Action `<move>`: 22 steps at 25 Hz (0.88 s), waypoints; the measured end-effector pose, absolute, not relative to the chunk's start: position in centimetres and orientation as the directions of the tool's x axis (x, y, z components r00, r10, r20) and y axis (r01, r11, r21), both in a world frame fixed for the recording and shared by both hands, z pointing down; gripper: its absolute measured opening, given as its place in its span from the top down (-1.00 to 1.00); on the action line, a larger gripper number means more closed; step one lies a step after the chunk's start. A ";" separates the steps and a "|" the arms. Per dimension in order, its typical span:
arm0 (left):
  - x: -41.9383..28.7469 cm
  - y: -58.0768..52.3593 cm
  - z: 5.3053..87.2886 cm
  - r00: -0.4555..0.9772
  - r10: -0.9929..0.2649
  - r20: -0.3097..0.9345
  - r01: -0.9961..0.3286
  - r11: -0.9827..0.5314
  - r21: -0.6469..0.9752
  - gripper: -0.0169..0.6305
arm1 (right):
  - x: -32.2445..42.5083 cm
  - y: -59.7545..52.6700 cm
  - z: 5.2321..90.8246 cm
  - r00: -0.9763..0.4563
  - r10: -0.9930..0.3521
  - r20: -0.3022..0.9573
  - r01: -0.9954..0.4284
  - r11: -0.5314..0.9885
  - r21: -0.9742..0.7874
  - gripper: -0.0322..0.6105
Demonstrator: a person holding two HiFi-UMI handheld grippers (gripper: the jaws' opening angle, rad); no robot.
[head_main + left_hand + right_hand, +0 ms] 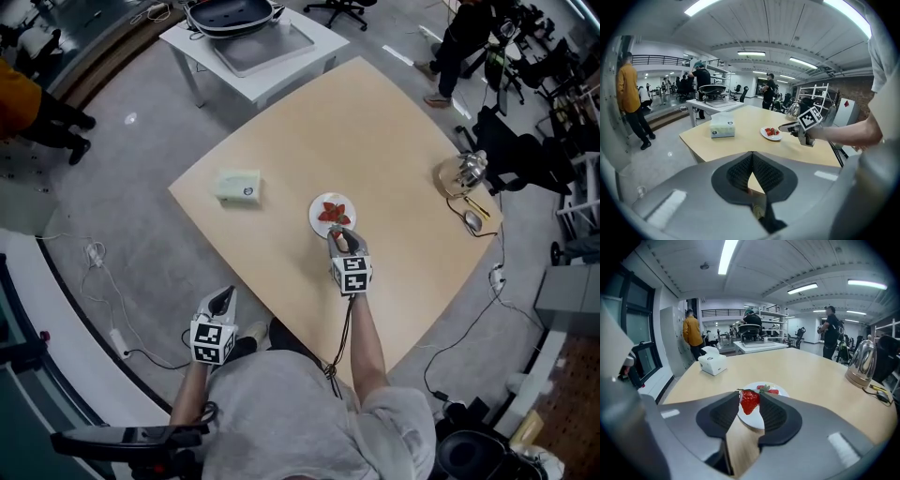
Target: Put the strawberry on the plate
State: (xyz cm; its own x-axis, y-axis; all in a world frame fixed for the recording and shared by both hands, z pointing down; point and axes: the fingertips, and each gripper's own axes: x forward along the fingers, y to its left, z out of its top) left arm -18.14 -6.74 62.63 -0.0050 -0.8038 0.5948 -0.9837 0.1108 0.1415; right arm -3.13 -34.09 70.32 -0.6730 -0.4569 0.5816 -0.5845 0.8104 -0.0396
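Red, glossy, cone-shaped strawberry with leafy green cap, clamped between ribbed black pads of right gripper over near edge of round white plate on smooth pale wood table; left gripper closed tip to tip, empty.

A tissue box and a metal kettle stand well apart on the worktop.

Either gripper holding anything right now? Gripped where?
The right gripper holds a strawberry by its two sides, leafy cap up, close by the plate. The left gripper is shut and empty.
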 end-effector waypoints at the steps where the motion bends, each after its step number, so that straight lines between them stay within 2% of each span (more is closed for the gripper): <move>1: -18.2 -6.9 62.7 -0.007 -0.803 0.597 -0.983 0.114 0.141 0.89 | -3.2 -34.2 70.7 -0.672 -0.453 0.586 -0.583 0.812 -0.041 0.46; 22: -18.2 -8.3 63.7 -0.031 -0.761 0.648 -0.980 0.152 0.131 0.89 | -3.2 -36.0 76.0 -0.655 -0.404 0.638 -0.572 0.817 -0.071 0.46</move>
